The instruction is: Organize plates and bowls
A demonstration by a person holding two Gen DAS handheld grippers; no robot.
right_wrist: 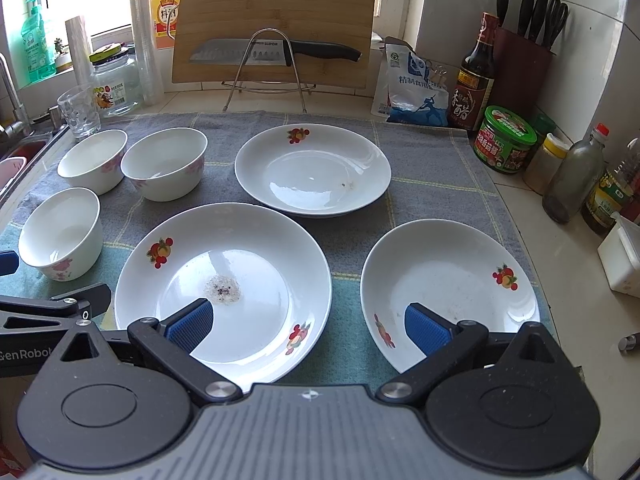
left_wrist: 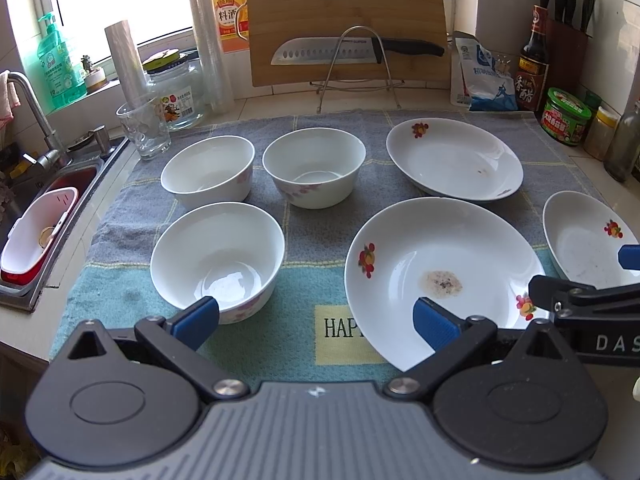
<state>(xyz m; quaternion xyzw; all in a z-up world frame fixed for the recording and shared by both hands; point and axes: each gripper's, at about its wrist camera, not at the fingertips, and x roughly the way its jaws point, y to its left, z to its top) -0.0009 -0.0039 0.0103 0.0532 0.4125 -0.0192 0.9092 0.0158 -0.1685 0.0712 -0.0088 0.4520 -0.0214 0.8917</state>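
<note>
Both hand-held grippers hang released and empty, left [left_wrist: 316, 322] over the towel [left_wrist: 256, 344] between near bowl [left_wrist: 218, 254] and crusted plate [left_wrist: 444, 276], right [right_wrist: 308, 322] between that plate and the right plate [right_wrist: 448, 284]. Farther back sit two bowls [left_wrist: 208, 168] [left_wrist: 314, 166] and another plate [left_wrist: 454, 158]. I'd worry glazed rims slip the pads, or stacking on the residue makes plates rock; the glass [left_wrist: 144, 130] stands close by the far bowls.

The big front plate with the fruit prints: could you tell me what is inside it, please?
The front plate holds a small grey speckled patch of residue at its centre, otherwise bare. Its near rim is covered by the right gripper, so that part cannot be checked.
</note>
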